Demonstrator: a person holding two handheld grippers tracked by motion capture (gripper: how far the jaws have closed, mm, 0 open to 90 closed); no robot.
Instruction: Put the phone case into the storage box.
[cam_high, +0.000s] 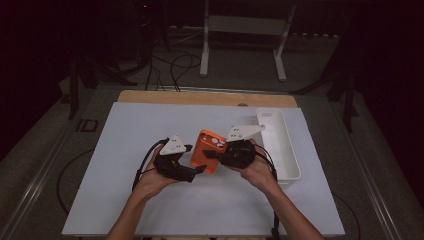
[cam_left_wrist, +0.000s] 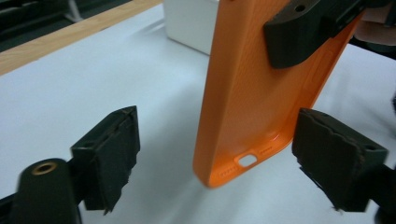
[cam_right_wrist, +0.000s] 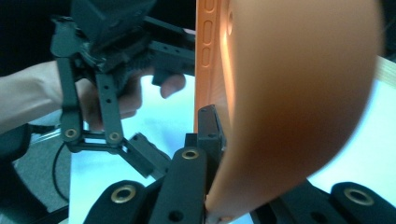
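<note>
An orange phone case (cam_high: 206, 150) is held above the white mat between my two grippers. My right gripper (cam_high: 214, 155) is shut on its side edge. In the right gripper view (cam_right_wrist: 218, 140) one black jaw presses the case's inner face (cam_right_wrist: 299, 93), and the other jaw is hidden behind the case. My left gripper (cam_high: 198, 170) is open. In the left gripper view (cam_left_wrist: 219, 163) its pads (cam_left_wrist: 109, 156) stand on both sides of the case's bottom end (cam_left_wrist: 247, 107), which has the port cut-out. The left pad is well clear of the case and the right pad is close beside its corner.
A long white tray (cam_high: 286, 150) lies on the mat just right of my right hand. The mat (cam_high: 150, 210) covers a wooden table whose far edge (cam_high: 200, 97) shows beyond it. Cables trail from both grippers toward the person.
</note>
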